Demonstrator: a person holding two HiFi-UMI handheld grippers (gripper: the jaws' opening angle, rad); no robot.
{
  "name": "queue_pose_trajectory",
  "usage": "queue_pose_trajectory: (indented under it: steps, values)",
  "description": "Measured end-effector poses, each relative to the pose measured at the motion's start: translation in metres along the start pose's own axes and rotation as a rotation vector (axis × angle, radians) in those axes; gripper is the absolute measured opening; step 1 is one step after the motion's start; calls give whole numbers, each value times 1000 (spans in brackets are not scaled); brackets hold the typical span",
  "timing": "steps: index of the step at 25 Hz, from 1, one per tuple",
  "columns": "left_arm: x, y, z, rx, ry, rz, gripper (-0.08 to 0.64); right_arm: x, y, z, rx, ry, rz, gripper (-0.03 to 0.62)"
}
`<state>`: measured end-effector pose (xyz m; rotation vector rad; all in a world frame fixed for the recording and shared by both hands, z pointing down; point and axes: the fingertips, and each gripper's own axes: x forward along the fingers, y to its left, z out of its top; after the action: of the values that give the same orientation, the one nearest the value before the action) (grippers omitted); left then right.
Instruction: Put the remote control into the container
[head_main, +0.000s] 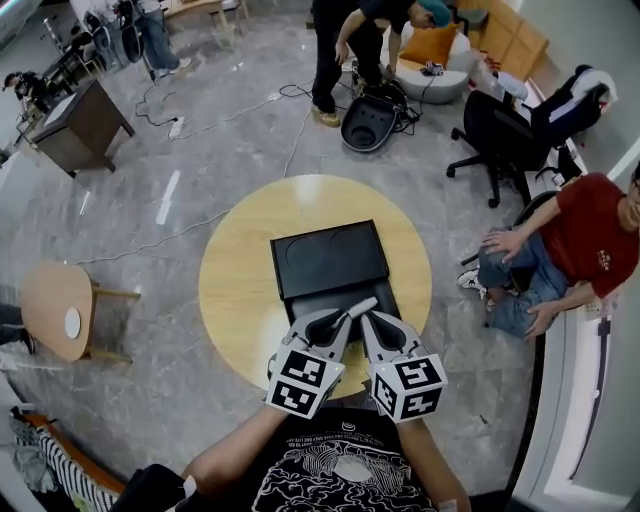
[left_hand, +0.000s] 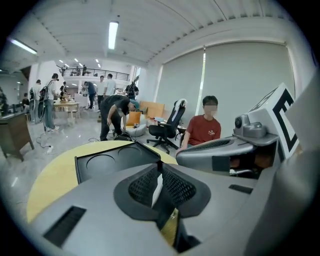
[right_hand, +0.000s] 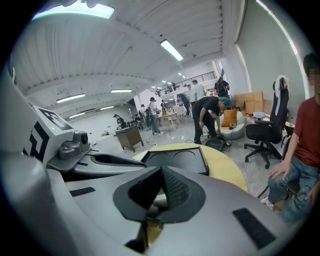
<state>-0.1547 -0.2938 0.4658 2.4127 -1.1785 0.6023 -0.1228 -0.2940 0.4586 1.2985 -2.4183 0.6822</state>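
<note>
Jaws of the left gripper (head_main: 346, 318) pinch the remote (head_main: 363, 306) over the container (head_main: 325, 262) on the table (head_main: 240, 290); right gripper's (head_main: 366, 319) jaws meet.

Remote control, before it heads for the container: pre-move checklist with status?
1. Remote control between the left gripper jaws: ok, they are closed on its thin edge.
2. Grip firm enough to carry: cannot tell; it looks held near one end, with the rest sticking out.
3. Container open and free: ok for the part in view, its two round recesses are bare; the near part is hidden behind the grippers.
4. Right gripper out of the way: not ok, it sits close beside the left gripper, by the remote's free end.
5. People off the table: ok, the seated person is clear of its edge.
</note>
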Motion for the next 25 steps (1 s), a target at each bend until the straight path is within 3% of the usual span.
queue_pose_trajectory:
  steps: [14, 25]
  values:
    - [-32, -42, 20, -45, -135, 211, 15, -44, 14, 11, -79, -65, 165, 23]
    - [-51, -85, 14, -51, -144, 328, 14, -92, 17, 1, -125, -88, 227, 23]
